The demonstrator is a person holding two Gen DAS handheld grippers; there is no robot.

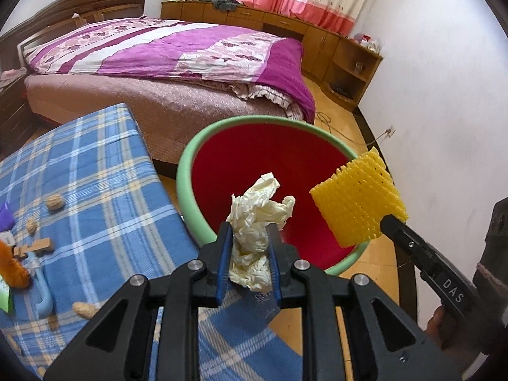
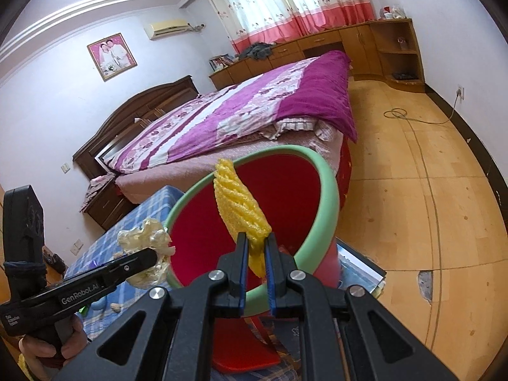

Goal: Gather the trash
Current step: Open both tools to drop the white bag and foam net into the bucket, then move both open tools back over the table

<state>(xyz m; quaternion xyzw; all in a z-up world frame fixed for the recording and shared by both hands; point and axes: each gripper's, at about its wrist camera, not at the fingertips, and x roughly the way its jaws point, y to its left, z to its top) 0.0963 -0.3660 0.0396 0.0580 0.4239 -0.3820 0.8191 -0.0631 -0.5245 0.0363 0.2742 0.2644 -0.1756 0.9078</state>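
A red bin with a green rim (image 1: 187,165) (image 2: 330,190) stands beside the blue plaid table (image 1: 95,171), its mouth facing both cameras. My left gripper (image 1: 249,231) is shut on a crumpled cream tissue (image 1: 257,209), held over the bin's near rim. In the right wrist view the same tissue (image 2: 143,241) sits just left of the rim. My right gripper (image 2: 255,241) is shut on a yellow foam net (image 2: 241,203), which hangs over the bin's open mouth. The left wrist view shows that foam net (image 1: 358,197) at the bin's right edge.
Peanut shells (image 1: 55,203), a wooden piece (image 1: 41,244), an orange object (image 1: 12,270) and a light blue handle (image 1: 44,292) lie on the plaid table. A bed with a purple quilt (image 1: 177,50) stands behind the bin. A cable (image 2: 412,117) runs across the wooden floor (image 2: 428,190) at right.
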